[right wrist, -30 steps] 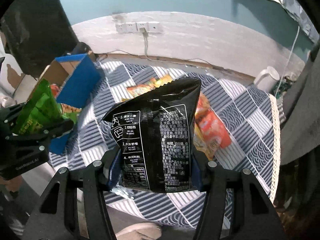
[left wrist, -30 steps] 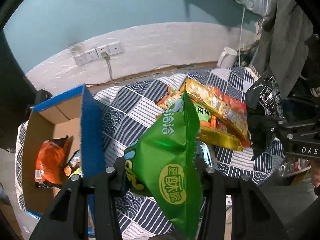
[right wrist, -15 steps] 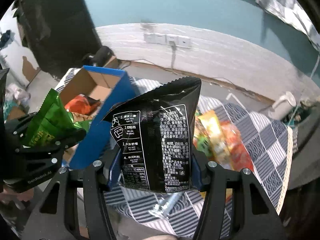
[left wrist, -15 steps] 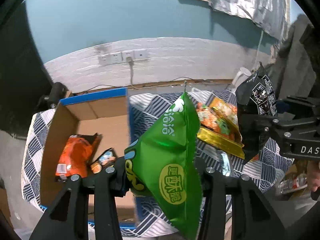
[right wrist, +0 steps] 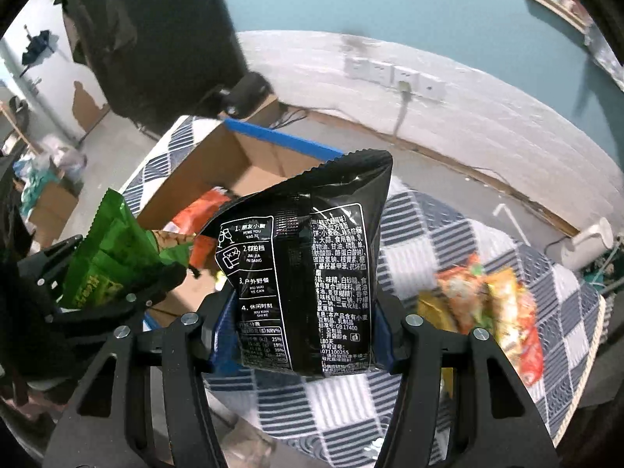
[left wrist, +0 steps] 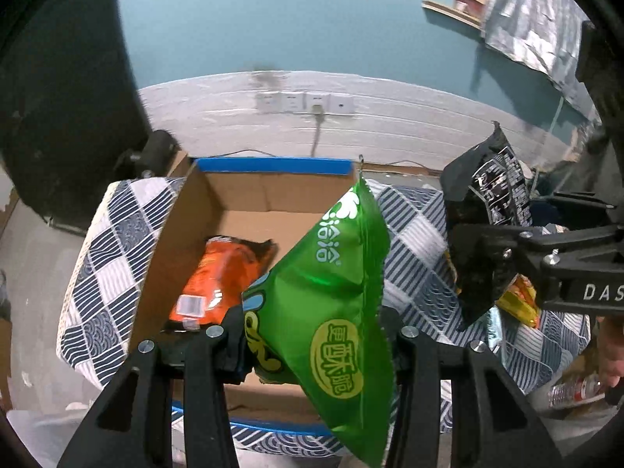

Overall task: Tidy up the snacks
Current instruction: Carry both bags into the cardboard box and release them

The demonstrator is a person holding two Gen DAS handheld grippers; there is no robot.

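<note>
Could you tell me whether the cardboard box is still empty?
No, an orange bag already lies inside the box.

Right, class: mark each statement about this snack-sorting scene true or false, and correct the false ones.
1. The left tool grips a green snack bag. True.
2. The right tool is empty. False: it is shut on a black snack bag.
3. An orange packet already lies inside the cardboard box. True.
4. The box stands on a bare wooden floor. False: it sits on a blue-and-white patterned cloth.
5. More snack packets lie on the cloth outside the box. True.
</note>
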